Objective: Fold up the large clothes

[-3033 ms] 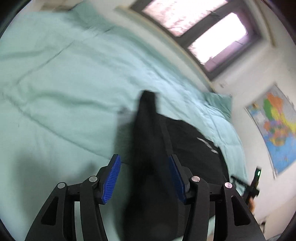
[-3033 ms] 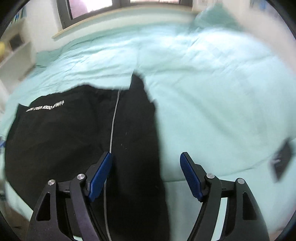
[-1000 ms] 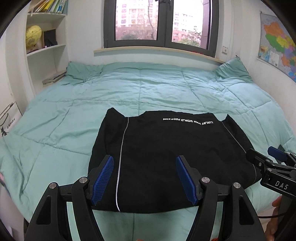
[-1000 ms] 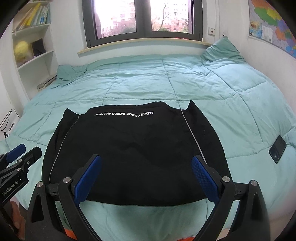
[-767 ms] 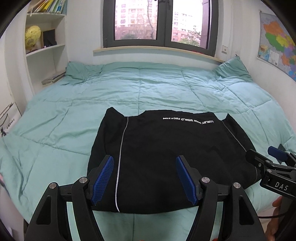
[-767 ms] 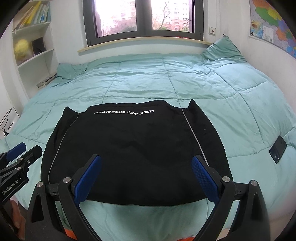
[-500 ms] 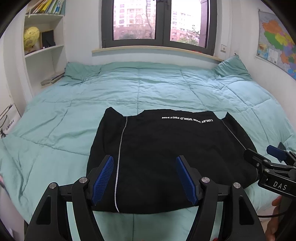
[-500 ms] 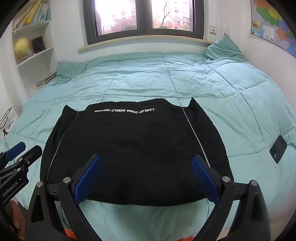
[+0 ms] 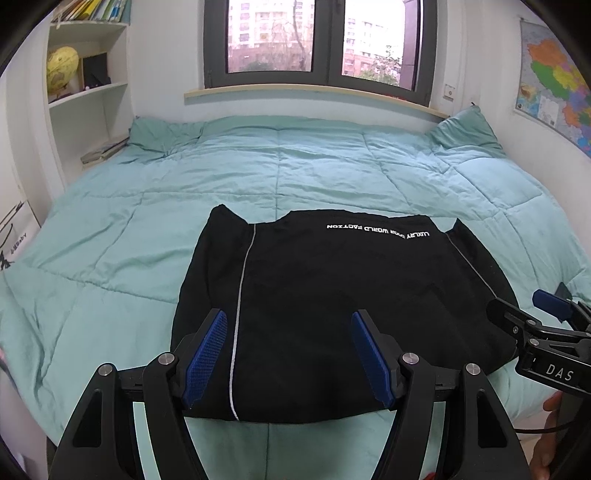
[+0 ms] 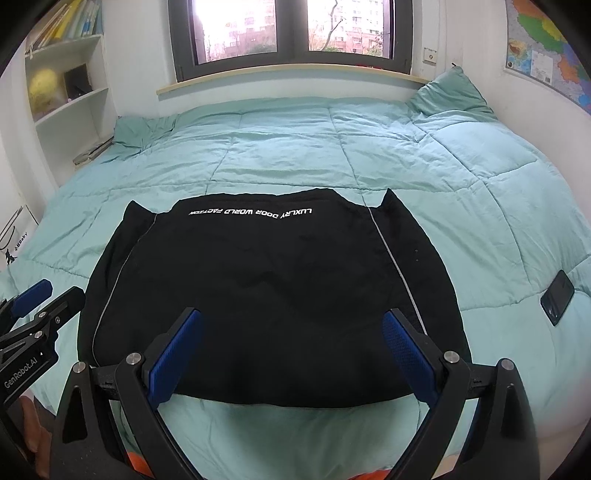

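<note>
- While both tools are hanging off the near side of the bed, the black garment (image 9: 332,302) is lying flat on the teal quilt (image 9: 258,177), folded into a broad rectangle with white lettering running along its far edge.
- Its near edge is lying close to the near rim of the bed, at 6 o'clock in both views, and its far corners are sticking up in small points at 11 and 1 o'clock.
- Thin pale stripes are running down the fabric near the left and right edges.
- At 12 o'clock, a wide stretch of bare quilt is reaching from the garment toward the window (image 10: 291,29).
- Bare quilt is also showing at 9 o'clock, toward the shelves (image 9: 88,96).
- At 3 o'clock in the right wrist view, a dark phone (image 10: 557,297) is lying on the quilt, apart from the garment's right edge.
- The left tool (image 9: 288,354) is hovering with its blue pads spread wide, gripping nothing.
- The right tool (image 10: 290,354) is likewise gaping wide over the near edge, touching no cloth.
</note>
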Demonstrator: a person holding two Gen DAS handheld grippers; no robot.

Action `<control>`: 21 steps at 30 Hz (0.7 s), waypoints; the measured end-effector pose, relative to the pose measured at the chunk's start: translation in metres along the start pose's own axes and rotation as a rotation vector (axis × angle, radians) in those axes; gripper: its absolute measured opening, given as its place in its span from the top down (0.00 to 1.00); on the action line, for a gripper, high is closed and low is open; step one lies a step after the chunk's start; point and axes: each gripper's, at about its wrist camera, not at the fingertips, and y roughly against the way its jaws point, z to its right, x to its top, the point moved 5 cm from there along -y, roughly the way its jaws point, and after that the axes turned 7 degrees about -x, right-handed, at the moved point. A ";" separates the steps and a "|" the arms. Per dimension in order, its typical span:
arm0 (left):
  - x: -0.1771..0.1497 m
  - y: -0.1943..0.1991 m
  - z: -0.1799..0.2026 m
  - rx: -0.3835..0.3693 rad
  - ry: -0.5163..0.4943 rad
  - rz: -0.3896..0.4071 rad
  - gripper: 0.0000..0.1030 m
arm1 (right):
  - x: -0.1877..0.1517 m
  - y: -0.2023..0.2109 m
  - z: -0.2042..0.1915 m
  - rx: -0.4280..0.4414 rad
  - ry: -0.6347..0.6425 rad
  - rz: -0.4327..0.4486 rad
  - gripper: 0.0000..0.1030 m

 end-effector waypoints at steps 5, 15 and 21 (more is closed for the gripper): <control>0.000 0.000 -0.001 0.000 -0.003 0.001 0.31 | -0.001 -0.002 -0.003 0.002 0.008 -0.005 0.04; 0.002 0.003 -0.005 0.010 -0.002 0.015 0.31 | -0.002 -0.004 -0.007 0.004 0.017 -0.010 0.04; 0.002 0.002 -0.009 0.015 0.002 0.014 0.31 | -0.001 -0.007 -0.009 0.007 0.024 -0.018 0.04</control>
